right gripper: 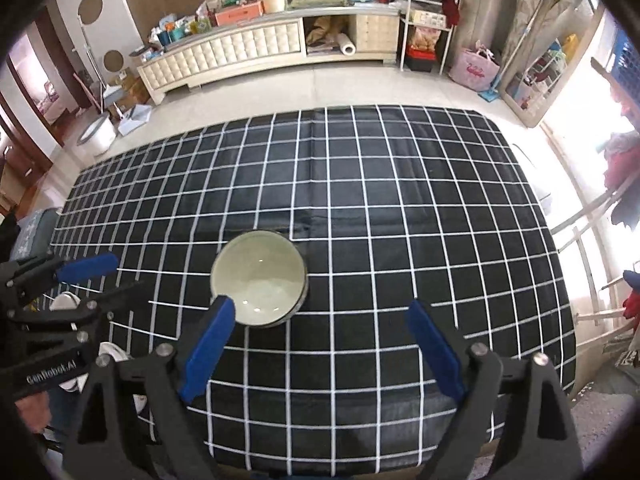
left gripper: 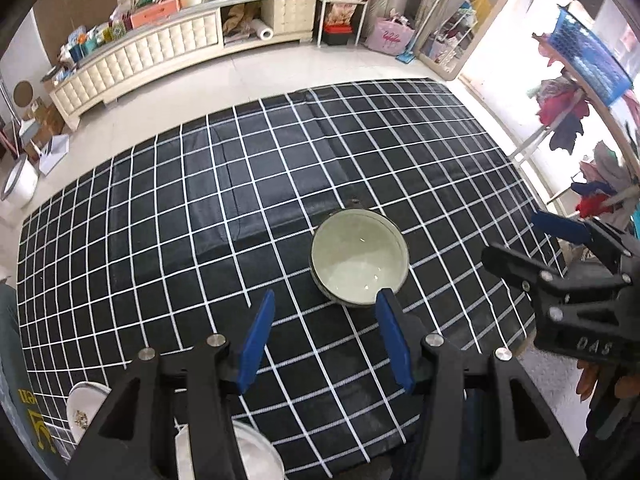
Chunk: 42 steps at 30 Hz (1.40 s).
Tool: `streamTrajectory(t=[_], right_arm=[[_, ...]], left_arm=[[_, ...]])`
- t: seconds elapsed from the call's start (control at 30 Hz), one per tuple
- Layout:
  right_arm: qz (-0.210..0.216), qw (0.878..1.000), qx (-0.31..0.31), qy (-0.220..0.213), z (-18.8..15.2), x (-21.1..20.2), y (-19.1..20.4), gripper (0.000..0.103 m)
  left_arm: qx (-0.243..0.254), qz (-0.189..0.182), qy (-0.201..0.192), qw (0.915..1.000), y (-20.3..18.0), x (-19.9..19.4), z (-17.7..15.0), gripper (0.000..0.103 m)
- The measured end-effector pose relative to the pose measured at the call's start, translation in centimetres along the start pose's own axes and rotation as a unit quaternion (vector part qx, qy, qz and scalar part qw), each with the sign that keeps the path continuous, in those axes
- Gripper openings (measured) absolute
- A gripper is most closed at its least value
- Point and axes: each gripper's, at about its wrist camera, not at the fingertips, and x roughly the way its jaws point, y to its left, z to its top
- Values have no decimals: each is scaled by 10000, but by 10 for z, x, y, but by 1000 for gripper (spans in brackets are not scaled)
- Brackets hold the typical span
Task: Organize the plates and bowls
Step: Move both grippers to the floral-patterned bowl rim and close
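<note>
A pale green bowl with a dark rim stands upright on the black checked tablecloth; it also shows in the right wrist view. My left gripper is open and empty, hovering just in front of the bowl, its right fingertip near the bowl's near rim. My right gripper is open and empty, to the right of the bowl, its left fingertip over the bowl's near edge. White dishes lie at the table's near left corner, partly hidden under my left gripper.
The right gripper shows at the right edge of the left wrist view; the left gripper shows at the left of the right wrist view. A cream cabinet and shelves stand beyond the table. Clothes racks stand at the right.
</note>
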Motion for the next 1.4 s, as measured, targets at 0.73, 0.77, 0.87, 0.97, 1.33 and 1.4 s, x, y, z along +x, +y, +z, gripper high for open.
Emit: streamTrajectory(t=[0.73, 0.77, 0.87, 0.97, 1.33, 1.4], right_arm=[[256, 9954, 0, 925, 19, 101, 1, 79], [278, 9948, -22, 983, 20, 105, 1, 73], [366, 9927, -51, 1152, 16, 114, 3, 54], [452, 9916, -66, 1207, 13, 117, 5, 44], [486, 9904, -23, 1294, 2, 124, 0, 12], [473, 9909, 36, 1263, 0, 124, -5, 12]], left_arm=[[-89, 137, 873, 9960, 6, 119, 22, 49], [-56, 107, 897, 9959, 7, 122, 21, 43], [-12, 108, 899, 9959, 4, 126, 18, 34], [37, 53, 938, 9956, 1, 131, 17, 23], [95, 122, 950, 9954, -4, 140, 21, 8], [156, 180, 915, 9955, -5, 139, 20, 8]])
